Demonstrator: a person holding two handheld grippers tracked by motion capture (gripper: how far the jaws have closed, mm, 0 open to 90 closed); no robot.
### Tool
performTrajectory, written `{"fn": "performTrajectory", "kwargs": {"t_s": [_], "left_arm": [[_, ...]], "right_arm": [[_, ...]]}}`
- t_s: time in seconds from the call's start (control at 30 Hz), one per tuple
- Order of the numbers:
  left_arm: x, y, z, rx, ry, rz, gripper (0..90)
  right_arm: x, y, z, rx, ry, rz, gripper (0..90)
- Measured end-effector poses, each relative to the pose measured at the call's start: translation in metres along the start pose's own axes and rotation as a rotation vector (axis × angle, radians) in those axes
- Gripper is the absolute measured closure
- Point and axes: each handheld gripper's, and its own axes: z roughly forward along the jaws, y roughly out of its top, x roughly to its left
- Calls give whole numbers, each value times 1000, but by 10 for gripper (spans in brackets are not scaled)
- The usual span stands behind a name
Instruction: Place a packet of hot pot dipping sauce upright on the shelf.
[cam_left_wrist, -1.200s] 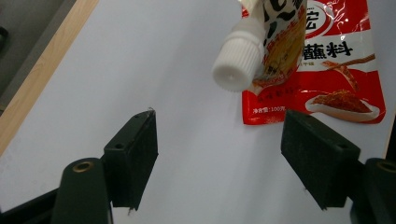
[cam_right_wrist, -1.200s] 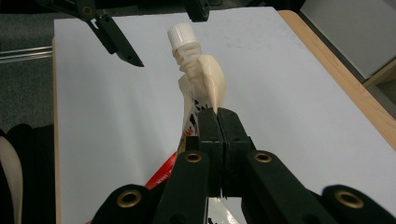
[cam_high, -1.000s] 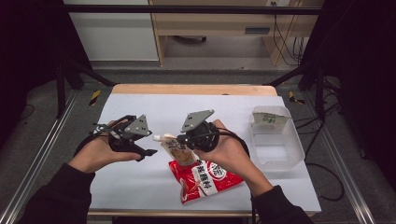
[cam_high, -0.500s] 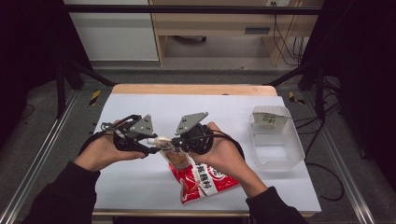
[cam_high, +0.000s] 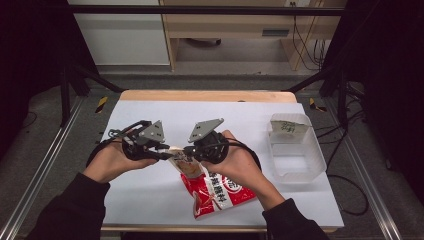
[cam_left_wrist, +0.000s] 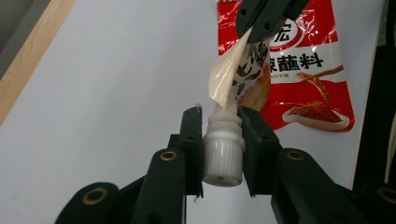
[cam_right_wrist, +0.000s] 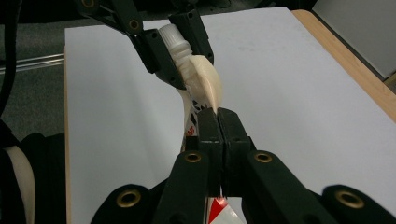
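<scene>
Right gripper (cam_right_wrist: 219, 122) pinches the red pouch (cam_left_wrist: 306, 70) flat just below its spout, steadying it, while left gripper (cam_left_wrist: 222, 135), jaws just closing, clamps the white cap (cam_left_wrist: 223, 156) for unscrewing.

Both grippers meet at mid-table, each clamped.

The left gripper (cam_high: 162, 152) points right; its jaws have just been closing and now press on a cap (cam_left_wrist: 223, 151). The right gripper (cam_high: 187, 152) points left, jaws tight together on a pouch (cam_high: 220, 192) top. Both forearms reach in from below, hands (cam_high: 112, 161) wrapped around the gripper bodies.
</scene>
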Motion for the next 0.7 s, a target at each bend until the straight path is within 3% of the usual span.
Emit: {"fn": "performTrajectory", "kwargs": {"t_s": [0.23,0.53,0.67,0.7], "left_arm": [[0,13,-5,33,-5,10,735],[-3,32,-7,94,0,64,739],[-5,34,-5,103,1,80,740],[-6,34,-3,111,6,87,740]], "right_arm": [[-3,2,-3,13,-10,3,890],[-5,6,-10,83,-18,-17,864],[-7,7,-10,119,-11,-31,798],[-8,7,-10,148,-10,-52,711]]}}
